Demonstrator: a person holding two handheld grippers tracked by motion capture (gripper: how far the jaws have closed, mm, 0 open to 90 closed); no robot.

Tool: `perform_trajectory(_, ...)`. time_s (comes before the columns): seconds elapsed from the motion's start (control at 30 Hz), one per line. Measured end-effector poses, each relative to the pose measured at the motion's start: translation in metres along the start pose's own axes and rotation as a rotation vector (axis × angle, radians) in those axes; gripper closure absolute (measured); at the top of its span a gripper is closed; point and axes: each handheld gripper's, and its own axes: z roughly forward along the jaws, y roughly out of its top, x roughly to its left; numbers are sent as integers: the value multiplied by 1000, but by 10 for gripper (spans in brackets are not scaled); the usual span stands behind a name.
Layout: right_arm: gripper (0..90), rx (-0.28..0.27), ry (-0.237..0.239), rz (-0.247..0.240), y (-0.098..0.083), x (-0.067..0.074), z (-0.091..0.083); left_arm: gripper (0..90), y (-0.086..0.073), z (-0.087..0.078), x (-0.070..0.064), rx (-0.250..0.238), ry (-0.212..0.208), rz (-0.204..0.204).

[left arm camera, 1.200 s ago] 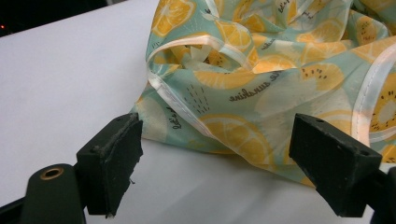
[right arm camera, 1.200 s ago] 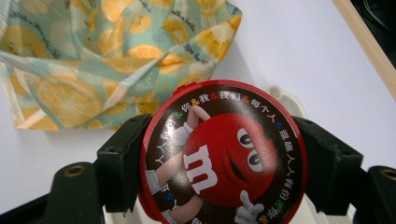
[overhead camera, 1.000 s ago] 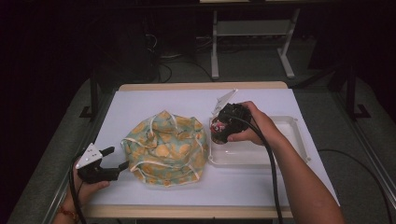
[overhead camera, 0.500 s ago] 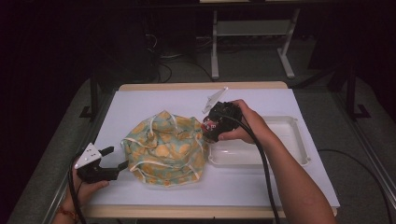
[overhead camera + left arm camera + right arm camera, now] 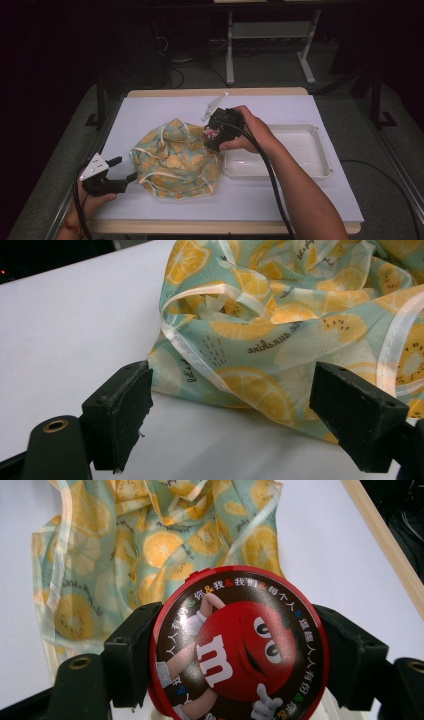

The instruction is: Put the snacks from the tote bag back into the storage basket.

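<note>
High view has the left gripper [image 5: 120,170] with jaws spread apart at the near edge of the crumpled lemon-print teal cloth bag [image 5: 175,160], while the right gripper [image 5: 214,136] clamps a round red M&M's tin [image 5: 239,645] above the bag's far side.

1. The high view looks forward and down from above the person's side, taking in the whole table [image 5: 150,107].
2. The left gripper view sits low and close, facing the fruit-print cloth [image 5: 300,335].
3. The right gripper view looks steeply down, close in; it shares that cloth [image 5: 125,545] with both others.
</note>
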Motion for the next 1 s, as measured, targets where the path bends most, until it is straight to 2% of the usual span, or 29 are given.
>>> perform_trajectory(0.53,250,-11,37,-18,25,15,19,169,1,-1,0,-5,-7,5)
perform_trajectory(1.0,250,14,77,-22,36,26,49,169,-1,-1,1,-5,-8,2)
